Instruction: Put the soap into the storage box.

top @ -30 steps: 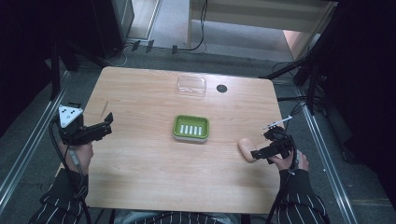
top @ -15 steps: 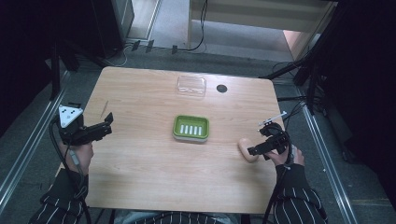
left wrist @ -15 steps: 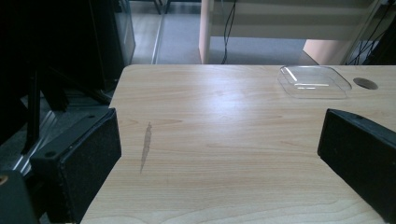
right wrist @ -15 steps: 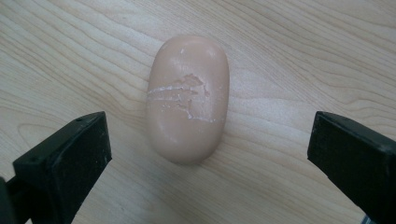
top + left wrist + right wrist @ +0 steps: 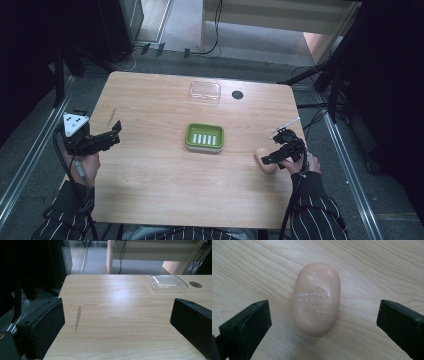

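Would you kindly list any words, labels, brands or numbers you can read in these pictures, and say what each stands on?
There is no readable text.
Soap bar: scuffed, scratched marks on top, no legible letters.
Green soap dish: white slots, no writing.
Clear lid: unmarked.

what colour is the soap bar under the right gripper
Pale peach-pink, with whitish scuff marks across its top. The soap bar shows best in the right gripper view.

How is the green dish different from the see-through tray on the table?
The green soap dish is solid green with white ridges inside; the clear plastic tray is see-through and plain. The green soap dish sits mid-table, while the clear plastic tray lies near the far edge. The soap bar, between the open right gripper jaws, is in neither. Both are rounded rectangles lying flat.
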{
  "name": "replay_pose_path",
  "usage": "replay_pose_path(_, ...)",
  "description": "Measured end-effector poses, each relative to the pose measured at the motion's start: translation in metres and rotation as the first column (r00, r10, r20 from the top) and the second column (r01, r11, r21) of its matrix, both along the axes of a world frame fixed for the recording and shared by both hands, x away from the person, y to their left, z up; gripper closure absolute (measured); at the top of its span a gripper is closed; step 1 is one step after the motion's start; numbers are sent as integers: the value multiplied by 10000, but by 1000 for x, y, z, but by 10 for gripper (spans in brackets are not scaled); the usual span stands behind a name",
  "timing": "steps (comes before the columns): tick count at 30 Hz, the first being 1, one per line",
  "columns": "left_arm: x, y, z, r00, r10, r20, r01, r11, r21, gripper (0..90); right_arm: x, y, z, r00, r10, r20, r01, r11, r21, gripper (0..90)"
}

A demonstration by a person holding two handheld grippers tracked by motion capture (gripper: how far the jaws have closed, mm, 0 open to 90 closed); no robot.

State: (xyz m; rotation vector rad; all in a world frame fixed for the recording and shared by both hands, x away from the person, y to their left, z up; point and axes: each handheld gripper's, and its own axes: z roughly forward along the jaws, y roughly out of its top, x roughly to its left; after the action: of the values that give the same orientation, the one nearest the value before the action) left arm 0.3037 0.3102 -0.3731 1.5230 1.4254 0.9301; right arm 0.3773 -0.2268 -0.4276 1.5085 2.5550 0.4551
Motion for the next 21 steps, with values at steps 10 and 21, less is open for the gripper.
replay_pose_path(10,0,0,0,10000,8,5,-8,10000,23,0,7,6,-6,9993,66,-362,-69,10000,-70,0)
replay_pose_path(21,0,0,0,10000,7,12,-7,10000,17,0,9,10,-10,9979,221,-617,-234,9995,-209,0)
